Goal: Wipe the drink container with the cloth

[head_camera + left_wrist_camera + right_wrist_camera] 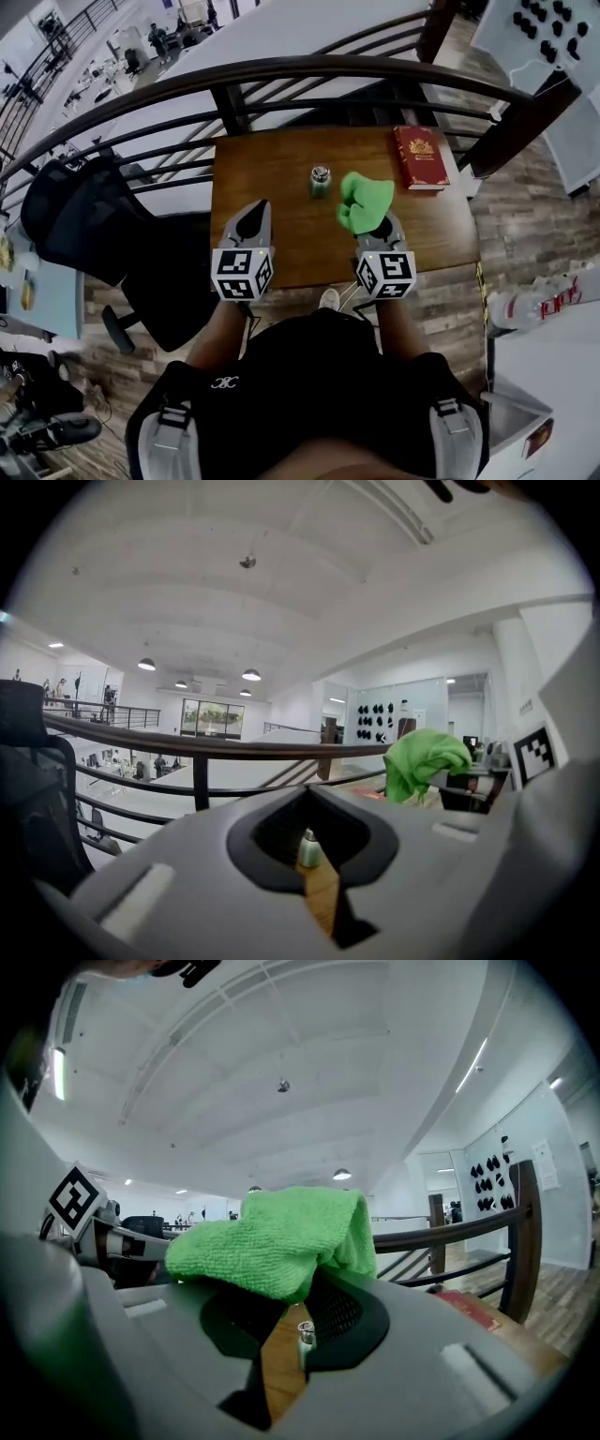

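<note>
right hand-held gripper — clamps cloth | drink container — upright on table

the drink container stands upright near the middle of the wooden table, small and greenish with a silvery lid. just to its right the bright green cloth sits bunched and fluffy, pinched at the tips of the right gripper, not touching the container.
</note>
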Available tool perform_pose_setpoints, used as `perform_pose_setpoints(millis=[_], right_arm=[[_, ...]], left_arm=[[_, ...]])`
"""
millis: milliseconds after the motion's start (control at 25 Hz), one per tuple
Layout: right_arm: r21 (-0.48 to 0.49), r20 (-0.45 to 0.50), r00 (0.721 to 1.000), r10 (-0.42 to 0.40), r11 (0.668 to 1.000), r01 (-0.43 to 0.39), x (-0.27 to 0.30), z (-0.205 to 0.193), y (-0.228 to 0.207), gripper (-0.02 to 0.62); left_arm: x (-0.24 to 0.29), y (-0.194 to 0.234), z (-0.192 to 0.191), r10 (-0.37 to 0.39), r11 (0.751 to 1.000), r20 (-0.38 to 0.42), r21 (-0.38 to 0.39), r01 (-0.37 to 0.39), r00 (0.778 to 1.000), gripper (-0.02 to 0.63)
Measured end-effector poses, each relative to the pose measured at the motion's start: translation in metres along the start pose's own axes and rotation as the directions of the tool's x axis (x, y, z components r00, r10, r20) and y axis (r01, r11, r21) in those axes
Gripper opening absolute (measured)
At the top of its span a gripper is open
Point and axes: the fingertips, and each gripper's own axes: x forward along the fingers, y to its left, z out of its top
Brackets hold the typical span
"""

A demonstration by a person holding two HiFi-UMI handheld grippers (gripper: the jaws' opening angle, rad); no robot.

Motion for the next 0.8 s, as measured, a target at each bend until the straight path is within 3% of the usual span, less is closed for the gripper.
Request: perform_pose_setpoints(millis=[440, 800], right_arm=[[0.023, -0.086, 0.989, 0.118, 0.993, -0.116, 0.076, -0.010, -0.059, 0.058], [0.043, -0.129, 0.988, 0.088, 0.996, -0.084, 0.100, -0.011, -0.065, 0.058]], left_arm=[[0.087, -0.008, -0.008, 0.039, 0.999, -0.114, 0.004, -0.038, 0.993, 0.054], [0.125, -0.004, -0.008, -0.032, 0.997, -0.161, 0.066, 0.043, 0.986, 0.054]])
